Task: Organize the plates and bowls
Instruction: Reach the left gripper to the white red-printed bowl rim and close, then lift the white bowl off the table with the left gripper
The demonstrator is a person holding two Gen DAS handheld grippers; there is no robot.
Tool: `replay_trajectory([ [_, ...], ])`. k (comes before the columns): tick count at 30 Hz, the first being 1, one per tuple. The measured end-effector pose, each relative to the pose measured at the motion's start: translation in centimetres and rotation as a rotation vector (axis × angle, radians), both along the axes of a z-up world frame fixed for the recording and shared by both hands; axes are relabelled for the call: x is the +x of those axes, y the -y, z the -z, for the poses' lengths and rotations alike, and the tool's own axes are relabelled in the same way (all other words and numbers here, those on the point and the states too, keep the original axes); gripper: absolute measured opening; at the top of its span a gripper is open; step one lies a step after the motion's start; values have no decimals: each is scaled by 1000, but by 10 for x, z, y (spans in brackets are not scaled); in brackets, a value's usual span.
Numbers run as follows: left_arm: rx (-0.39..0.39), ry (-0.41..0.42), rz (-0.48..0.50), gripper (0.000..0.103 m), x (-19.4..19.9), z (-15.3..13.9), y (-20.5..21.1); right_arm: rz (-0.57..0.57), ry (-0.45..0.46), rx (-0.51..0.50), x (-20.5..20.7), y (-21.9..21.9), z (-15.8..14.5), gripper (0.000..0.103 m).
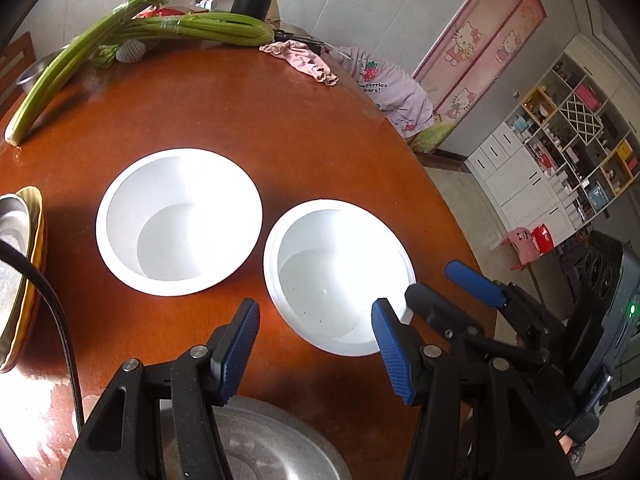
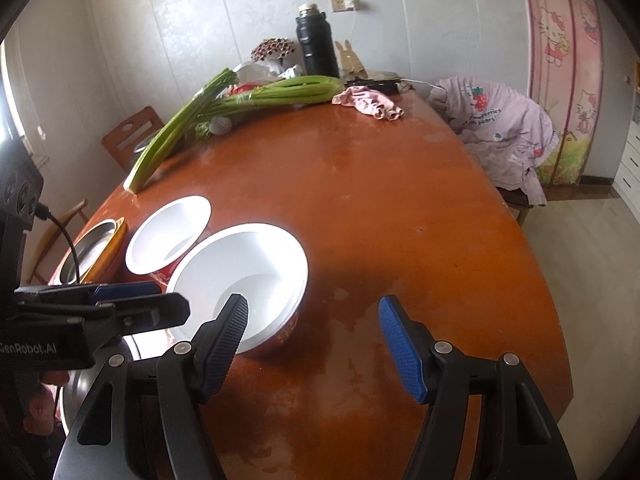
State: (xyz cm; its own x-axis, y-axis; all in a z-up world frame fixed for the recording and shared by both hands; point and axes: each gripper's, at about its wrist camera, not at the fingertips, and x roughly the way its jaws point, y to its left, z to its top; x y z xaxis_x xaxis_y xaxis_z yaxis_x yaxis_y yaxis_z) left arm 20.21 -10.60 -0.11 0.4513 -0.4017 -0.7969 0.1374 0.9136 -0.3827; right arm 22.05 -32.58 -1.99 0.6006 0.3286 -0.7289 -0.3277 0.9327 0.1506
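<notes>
From the left wrist, the left gripper (image 1: 316, 344) hangs with jaws spread and empty over the brown wooden table (image 1: 248, 120), its right finger overlapping the near white bowl (image 1: 340, 276). A second white bowl (image 1: 180, 220) sits just left of it, apart. A steel dish in a yellow one (image 1: 24, 272) lies at the left edge; a steel plate (image 1: 272, 448) below. From the right wrist, the right gripper (image 2: 312, 344) is also spread, holding nothing, its left finger before the near bowl (image 2: 240, 276), whose outside is red-patterned; the far bowl (image 2: 168, 232) sits just behind.
</notes>
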Motion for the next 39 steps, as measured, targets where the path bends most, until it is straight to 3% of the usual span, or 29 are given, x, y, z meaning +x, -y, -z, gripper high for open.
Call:
replay_trajectory([
  [15,-22,-32,-5,58,17,9,5,-53,-72,-8,9,-25,18,70],
  [28,-25,-40,37,57,21,16,15,-114,-78,38,0,-39,20,70],
  [39,-39,-22,64,57,23,11,17,-103,-61,33,-6,-37,14,70],
])
